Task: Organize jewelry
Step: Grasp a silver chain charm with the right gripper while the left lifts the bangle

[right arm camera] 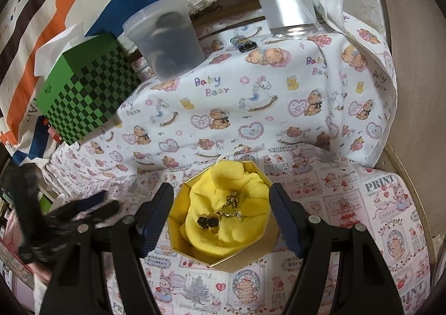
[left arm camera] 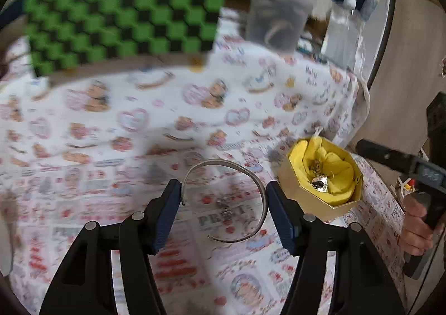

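On top of the teddy-bear cloth [right arm camera: 251, 97] sits a gold box [right arm camera: 223, 214] lined with yellow fabric so jewelry rests softly. Right claw [right arm camera: 220, 220] stands released around it. Left claw [left arm camera: 223, 203] grasps a silver bangle [left arm camera: 225, 200], likely to drop it in beside a small charm [right arm camera: 209, 221].
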Available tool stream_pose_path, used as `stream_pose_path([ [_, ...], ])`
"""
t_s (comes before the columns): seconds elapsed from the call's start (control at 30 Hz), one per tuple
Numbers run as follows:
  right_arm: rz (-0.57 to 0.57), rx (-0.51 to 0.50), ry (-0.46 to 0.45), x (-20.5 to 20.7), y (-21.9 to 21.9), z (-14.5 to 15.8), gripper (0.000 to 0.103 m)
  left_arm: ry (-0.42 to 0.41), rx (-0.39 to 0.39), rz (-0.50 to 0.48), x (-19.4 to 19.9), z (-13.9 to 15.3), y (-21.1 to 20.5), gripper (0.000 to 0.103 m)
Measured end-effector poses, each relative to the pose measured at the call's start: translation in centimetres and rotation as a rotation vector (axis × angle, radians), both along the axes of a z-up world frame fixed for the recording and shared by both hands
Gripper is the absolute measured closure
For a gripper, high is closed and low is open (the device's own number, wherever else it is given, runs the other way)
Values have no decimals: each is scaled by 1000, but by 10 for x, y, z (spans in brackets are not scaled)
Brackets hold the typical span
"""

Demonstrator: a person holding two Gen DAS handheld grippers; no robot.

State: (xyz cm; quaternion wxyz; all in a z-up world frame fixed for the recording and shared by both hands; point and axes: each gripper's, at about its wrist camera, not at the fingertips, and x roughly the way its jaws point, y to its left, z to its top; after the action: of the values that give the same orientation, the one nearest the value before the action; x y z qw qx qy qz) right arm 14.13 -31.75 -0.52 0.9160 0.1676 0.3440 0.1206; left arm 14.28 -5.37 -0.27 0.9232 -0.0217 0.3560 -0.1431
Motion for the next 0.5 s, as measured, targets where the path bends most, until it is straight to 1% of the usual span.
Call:
stream_pose_path([
  [0.1,15,-2,3,0,4,-2,34,-48,-18,60,-13,4,15,42],
  [0.17,36,-11,-9,-3,10,-1,34,-52,17,109,-16,6,16,42],
  [0.23,61,-49,-37,-8,20,2,34,-85,26,160,-24,14,29,42],
  [0.3,73,-94,-70,-14,30,5,34,-87,-10,191,-25,17,41,42],
  [0.37,63,-120,-81,-16,39,11,34,-55,-68,193,-24,15,53,42],
  [0.43,75,-124,-78,-12,53,20,34,-42,-103,213,-23,16,62,42],
  [0.5,118,-99,-49,-3,68,26,34,-40,-127,230,-24,16,68,42],
])
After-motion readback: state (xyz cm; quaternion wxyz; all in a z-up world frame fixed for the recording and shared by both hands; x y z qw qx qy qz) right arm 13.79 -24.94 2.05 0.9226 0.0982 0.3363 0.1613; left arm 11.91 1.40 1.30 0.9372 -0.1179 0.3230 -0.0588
